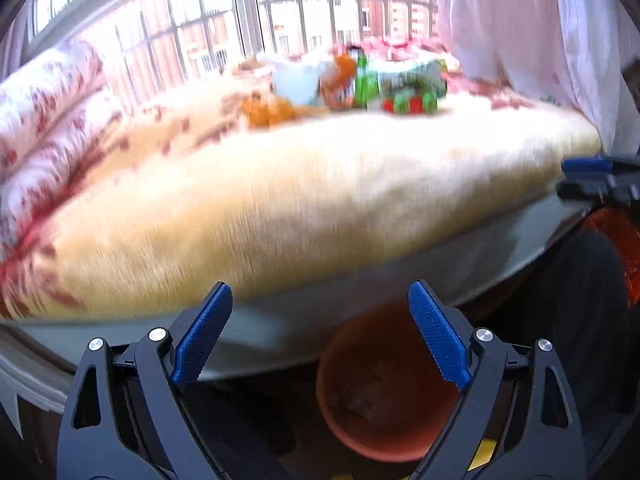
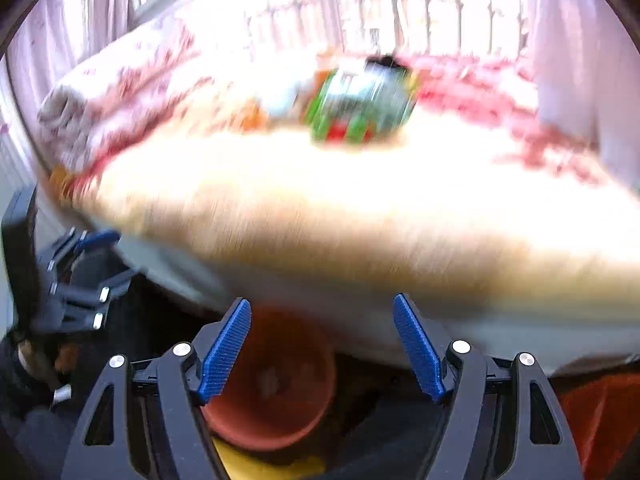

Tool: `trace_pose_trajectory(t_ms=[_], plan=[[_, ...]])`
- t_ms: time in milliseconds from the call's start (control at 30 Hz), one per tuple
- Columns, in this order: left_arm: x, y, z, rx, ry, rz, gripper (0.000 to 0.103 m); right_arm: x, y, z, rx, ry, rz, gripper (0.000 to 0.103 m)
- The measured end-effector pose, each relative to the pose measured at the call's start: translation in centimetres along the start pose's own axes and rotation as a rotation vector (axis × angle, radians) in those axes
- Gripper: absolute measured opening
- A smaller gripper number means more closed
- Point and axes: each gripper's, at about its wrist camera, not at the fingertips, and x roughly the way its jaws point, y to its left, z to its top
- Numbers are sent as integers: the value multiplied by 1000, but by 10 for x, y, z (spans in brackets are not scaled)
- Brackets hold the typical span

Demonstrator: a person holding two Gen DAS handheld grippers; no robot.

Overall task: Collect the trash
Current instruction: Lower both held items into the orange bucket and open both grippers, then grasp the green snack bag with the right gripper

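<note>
A: Window bars point(image 1: 208, 36) and a pale curtain point(image 1: 520, 32) stand behind the cream bed cover point(image 1: 320, 184). Where is the trash?

B: Heaped at the far side of the bed: green wrappers point(image 1: 404, 88), an orange scrap point(image 1: 266, 112), something white point(image 1: 298, 80). Too blurred to count.

A: Grippers?

B: Two. Left gripper point(image 1: 320, 336) and right gripper point(image 2: 322, 346) both spread wide, empty, above one terracotta pot point(image 1: 384, 384) on the floor.

A: Risk?

B: Both hands seem to be swinging fast; a hurried reach could scatter the heap or snag the cover.
</note>
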Motion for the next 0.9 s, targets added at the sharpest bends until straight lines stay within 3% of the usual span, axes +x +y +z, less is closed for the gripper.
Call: trace_pose_trajectory(t_ms=[200,400,600,633,700,733,767,900], plan=[[3,1,36,-42,-57,4,90,21,-25,83,36,-151,-23,87],[22,-2,51,-51,-55,1,90,76,-59,121,118,-120,-9,87],[34,-2,55,-50,-50,-2,90,132,-78,138,201,-50,48,87],[35,-4,56,-40,-56,7,90,137,-78,139,216,-41,66,85],[37,-6,57,-27,-59,19,90,140,-77,139,252,-15,103,62],[38,-7,58,-20,-61,21,90,137,-75,137,256,-18,94,59],[38,-7,58,-18,-63,22,90,131,-70,135,247,-22,96,48],[36,-8,58,-21,-71,14,90,108,-56,124,225,-31,116,33]])
